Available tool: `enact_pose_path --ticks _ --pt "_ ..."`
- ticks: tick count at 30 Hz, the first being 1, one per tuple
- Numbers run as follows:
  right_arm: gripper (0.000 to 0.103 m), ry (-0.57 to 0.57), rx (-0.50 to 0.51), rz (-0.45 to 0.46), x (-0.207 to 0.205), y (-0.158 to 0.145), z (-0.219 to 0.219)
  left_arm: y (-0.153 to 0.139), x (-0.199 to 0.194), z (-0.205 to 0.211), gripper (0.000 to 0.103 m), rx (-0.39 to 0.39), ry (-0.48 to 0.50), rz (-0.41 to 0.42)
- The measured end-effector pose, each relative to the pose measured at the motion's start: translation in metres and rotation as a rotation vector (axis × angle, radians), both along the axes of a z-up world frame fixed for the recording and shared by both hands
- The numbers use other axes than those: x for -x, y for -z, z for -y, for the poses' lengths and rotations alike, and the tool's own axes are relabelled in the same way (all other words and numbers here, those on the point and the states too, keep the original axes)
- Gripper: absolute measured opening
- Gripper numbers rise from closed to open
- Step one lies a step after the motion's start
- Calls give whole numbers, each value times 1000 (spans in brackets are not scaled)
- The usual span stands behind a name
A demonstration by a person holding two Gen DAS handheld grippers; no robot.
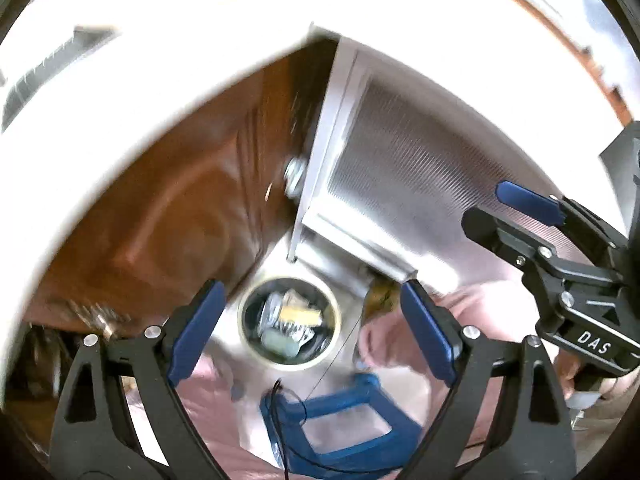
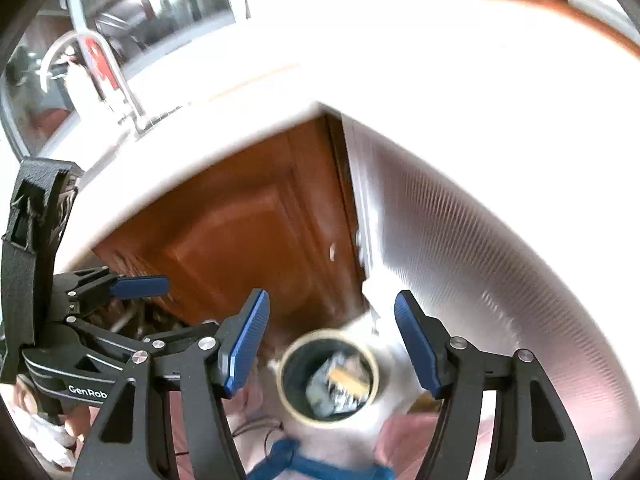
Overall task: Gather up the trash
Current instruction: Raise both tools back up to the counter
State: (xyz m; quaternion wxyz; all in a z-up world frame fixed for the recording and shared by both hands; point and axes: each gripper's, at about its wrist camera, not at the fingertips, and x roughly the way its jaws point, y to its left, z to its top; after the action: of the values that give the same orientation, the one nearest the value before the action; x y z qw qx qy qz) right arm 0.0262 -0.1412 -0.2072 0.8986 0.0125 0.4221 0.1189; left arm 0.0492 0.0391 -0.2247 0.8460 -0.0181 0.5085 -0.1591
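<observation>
The left gripper [image 1: 310, 334], black-framed with blue finger pads, is spread wide and holds nothing. The right gripper [image 2: 332, 344], the same build, is spread too and just as empty. Both point steeply down from above the white countertop's [image 1: 120, 92] front edge toward the floor.

Between each pair of fingers, well below, stands the round dark trash bin with a pale cream rim [image 1: 289, 323] — it sits on the light floor near the foot of the brown wooden cabinet door [image 2: 240, 240], beside a ribbed metallic panel [image 1: 408, 168]. Inside lie crumpled scraps, a yellowish piece and some silvery-grey wrapping [image 2: 338, 388]; the blur hides finer detail. In the left view the right gripper appears at the right edge [image 1: 520, 208], also agape. A curved chrome tap [image 2: 92, 60] shows over the counter's far edge in the right view.

Judging by empty fingers poised over a bin that already holds rubbish, a drop looks just finished — or the bin itself is about to be dealt with; I cannot tell which. No loose trash shows on the floor or counter here. The next move likely calls for swinging back to find another piece, then closing one gripper squarely on it.
</observation>
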Motion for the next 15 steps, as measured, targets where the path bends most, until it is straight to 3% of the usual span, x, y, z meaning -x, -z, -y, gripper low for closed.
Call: enact_pose_path --ticks 6,15 --pt "67 16 8 111 -12 -97 16 -94 -28 10 88 39 35 89" --pt "67 108 -21 89 -96 -209 71 -202 -116 50 88 -13 83 185"
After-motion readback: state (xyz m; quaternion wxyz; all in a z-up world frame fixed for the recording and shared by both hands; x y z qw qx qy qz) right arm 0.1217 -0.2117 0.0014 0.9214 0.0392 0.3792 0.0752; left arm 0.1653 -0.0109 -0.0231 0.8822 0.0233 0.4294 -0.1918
